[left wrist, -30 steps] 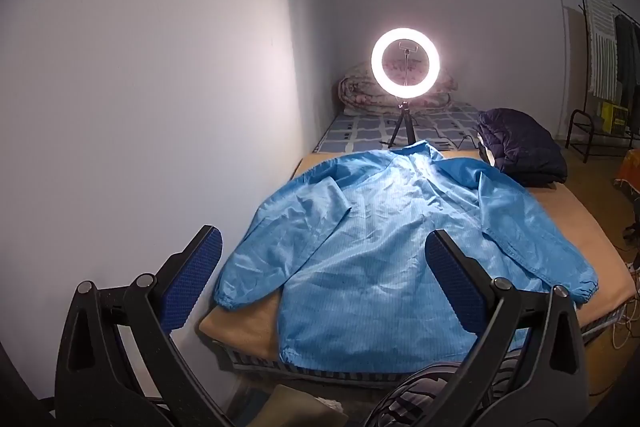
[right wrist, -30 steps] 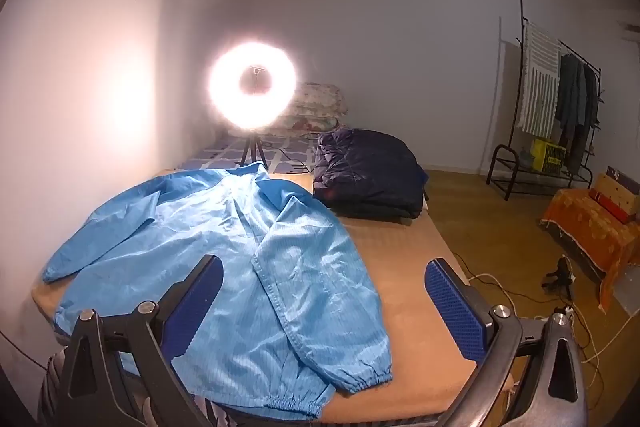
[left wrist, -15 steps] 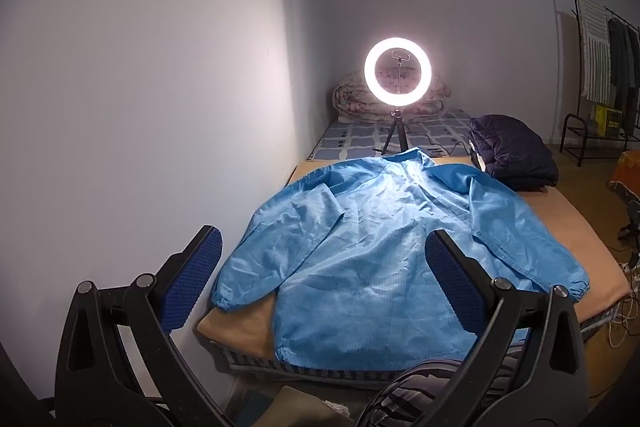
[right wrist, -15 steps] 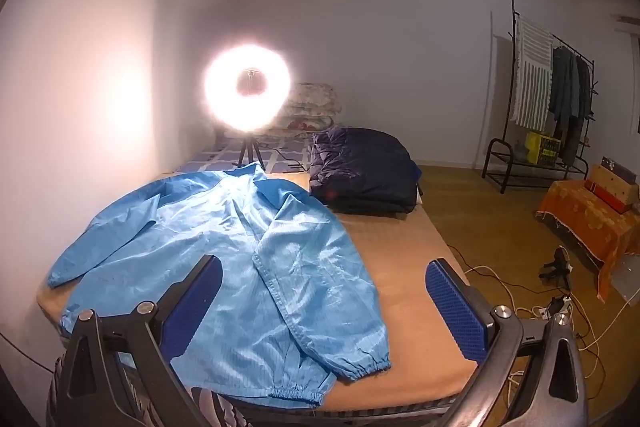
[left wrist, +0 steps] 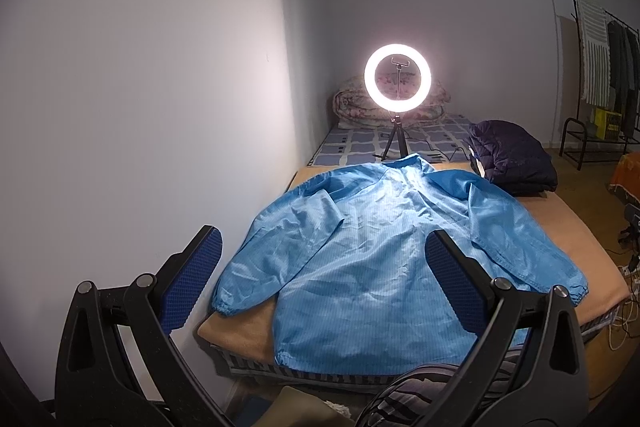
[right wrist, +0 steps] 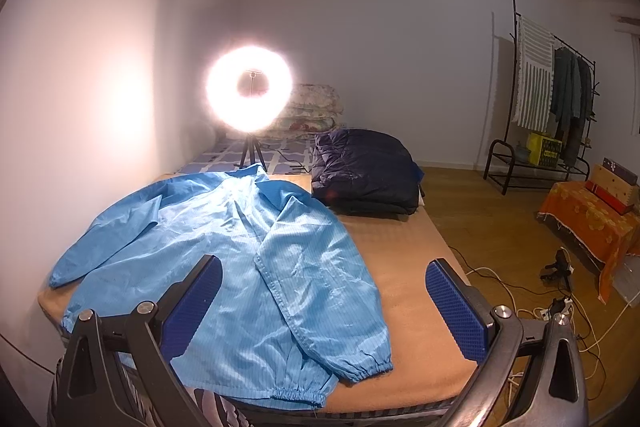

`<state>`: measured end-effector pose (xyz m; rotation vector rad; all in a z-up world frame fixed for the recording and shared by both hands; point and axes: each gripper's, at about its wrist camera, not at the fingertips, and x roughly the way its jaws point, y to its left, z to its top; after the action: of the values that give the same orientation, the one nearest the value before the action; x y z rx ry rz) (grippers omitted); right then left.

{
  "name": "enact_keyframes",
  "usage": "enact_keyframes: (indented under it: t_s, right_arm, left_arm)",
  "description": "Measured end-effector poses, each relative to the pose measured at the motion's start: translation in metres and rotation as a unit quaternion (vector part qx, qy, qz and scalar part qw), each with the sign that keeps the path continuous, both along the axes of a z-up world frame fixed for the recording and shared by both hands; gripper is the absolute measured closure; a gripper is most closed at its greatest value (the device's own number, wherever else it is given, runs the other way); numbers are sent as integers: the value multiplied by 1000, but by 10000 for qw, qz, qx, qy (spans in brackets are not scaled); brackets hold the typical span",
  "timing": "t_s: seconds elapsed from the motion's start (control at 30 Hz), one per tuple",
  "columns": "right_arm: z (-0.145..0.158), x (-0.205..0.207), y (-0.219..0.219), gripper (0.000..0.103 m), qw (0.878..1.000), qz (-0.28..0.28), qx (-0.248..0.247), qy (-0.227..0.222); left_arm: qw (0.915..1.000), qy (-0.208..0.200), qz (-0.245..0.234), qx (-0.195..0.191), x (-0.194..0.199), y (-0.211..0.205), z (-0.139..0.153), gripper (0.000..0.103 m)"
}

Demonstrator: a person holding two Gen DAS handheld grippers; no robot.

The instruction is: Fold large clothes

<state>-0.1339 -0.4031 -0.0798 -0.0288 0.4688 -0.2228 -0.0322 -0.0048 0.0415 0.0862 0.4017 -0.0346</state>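
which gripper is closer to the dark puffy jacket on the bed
Right. The right gripper hangs over the blue jacket's right sleeve, on the dark jacket's side of the bed. The left gripper is near the wall-side sleeve, farther away.

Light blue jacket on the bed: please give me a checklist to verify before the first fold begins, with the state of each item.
1. Light blue long-sleeved jacket lies spread flat on the tan blanket-covered bed: ok.
2. Both sleeves lie out to the sides, not yet folded: ok.
3. Left gripper open and empty: ok.
4. Right gripper open and empty: ok.
5. Dark navy padded jacket lies beside the blue jacket's shoulder; touching or apart: cannot tell.
6. Glowing ring light on a small tripod stands beyond the collar, off the fabric: ok.
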Motion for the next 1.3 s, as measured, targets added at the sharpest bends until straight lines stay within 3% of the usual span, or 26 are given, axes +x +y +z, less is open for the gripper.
enact_keyframes:
  t_s: [1.3]
  right_arm:
    - [1,2,2,0,10000,10,0,7]
  left_arm:
    - [10000,-63,21,2,-3,5,-1,0]
